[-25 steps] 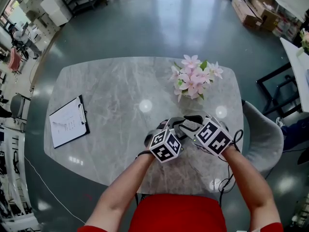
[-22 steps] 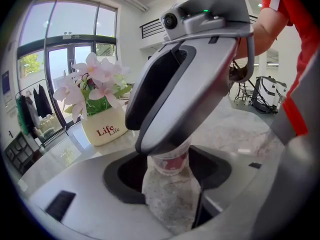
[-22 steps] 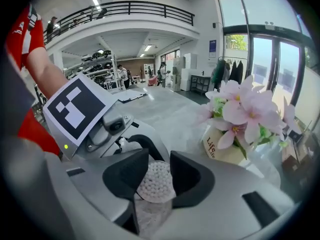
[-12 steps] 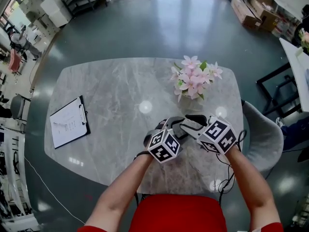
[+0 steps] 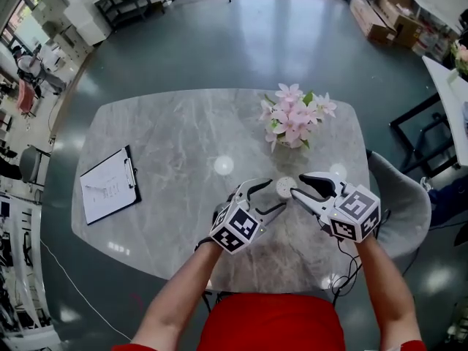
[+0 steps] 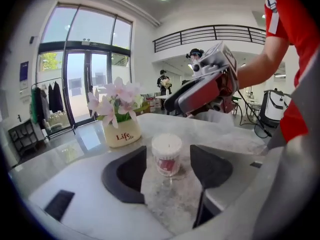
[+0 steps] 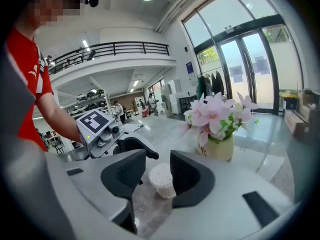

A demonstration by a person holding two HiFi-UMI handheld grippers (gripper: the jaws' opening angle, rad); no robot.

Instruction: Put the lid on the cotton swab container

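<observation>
At the far left of the desk (image 5: 168,137), the clipboard (image 5: 108,185) is well apart from the work, so ignore it. Your left gripper (image 5: 278,194) has its jaws wide, having just been opening, and they grip nothing. The cotton swab container (image 6: 166,161) only shows in the gap between them, upright on the desk just past the tips. Its white top looks to me like the lid (image 6: 166,143) already in place, though I can't tell whether it is pressed fully home. Your right gripper (image 5: 297,183) has its jaws moderately apart, also just opened. The container is framed between them, but neither jaw presses on it. So this reads as a clean let-go. Draw each gripper straight back along its own line, with no sideways sweep. The container is probably light, and a brush from a tip could knock it toward the flower pot (image 5: 292,141) beyond. If the lid sits crooked, steady the body with one gripper and press down on top with the other.
</observation>
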